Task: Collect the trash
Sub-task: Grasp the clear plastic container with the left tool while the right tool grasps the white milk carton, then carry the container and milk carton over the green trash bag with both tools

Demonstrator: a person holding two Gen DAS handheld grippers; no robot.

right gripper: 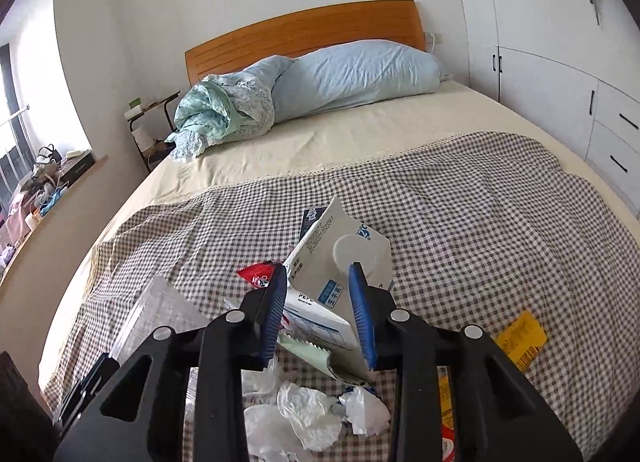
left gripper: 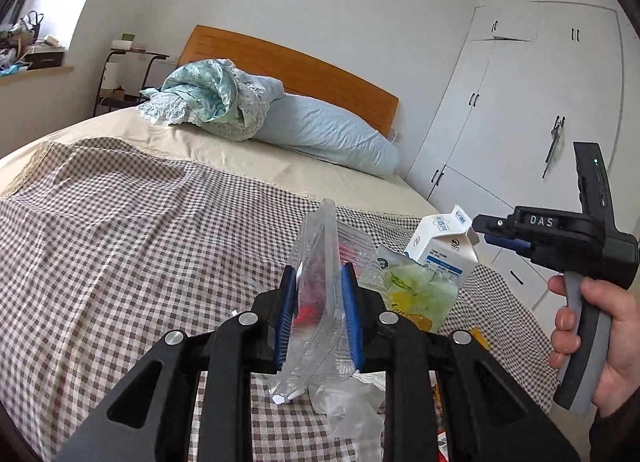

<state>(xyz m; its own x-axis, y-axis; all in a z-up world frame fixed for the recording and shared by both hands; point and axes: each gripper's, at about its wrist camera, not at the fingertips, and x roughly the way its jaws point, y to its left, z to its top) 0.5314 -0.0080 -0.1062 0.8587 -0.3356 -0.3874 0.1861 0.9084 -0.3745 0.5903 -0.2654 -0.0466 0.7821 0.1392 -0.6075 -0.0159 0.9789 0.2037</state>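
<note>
In the left wrist view my left gripper (left gripper: 320,314) is shut on a clear plastic clamshell box (left gripper: 320,262), which stands on edge between the blue pads with something red inside. A hand (left gripper: 600,326) at the right holds my right gripper (left gripper: 486,232), which grips a white and blue milk carton (left gripper: 440,246). In the right wrist view the right gripper (right gripper: 320,310) has its pads against both sides of the tilted milk carton (right gripper: 340,258), cap facing me. The clear box (right gripper: 160,310) shows at the lower left.
Loose trash lies on the checked bed cover (right gripper: 480,222): a red wrapper (right gripper: 258,274), a yellow wrapper (right gripper: 520,338), crumpled white plastic (right gripper: 308,414) and a green and yellow bag (left gripper: 420,294). Pale blue pillows (right gripper: 360,78) lie by the headboard. White wardrobes (left gripper: 520,122) stand at the right.
</note>
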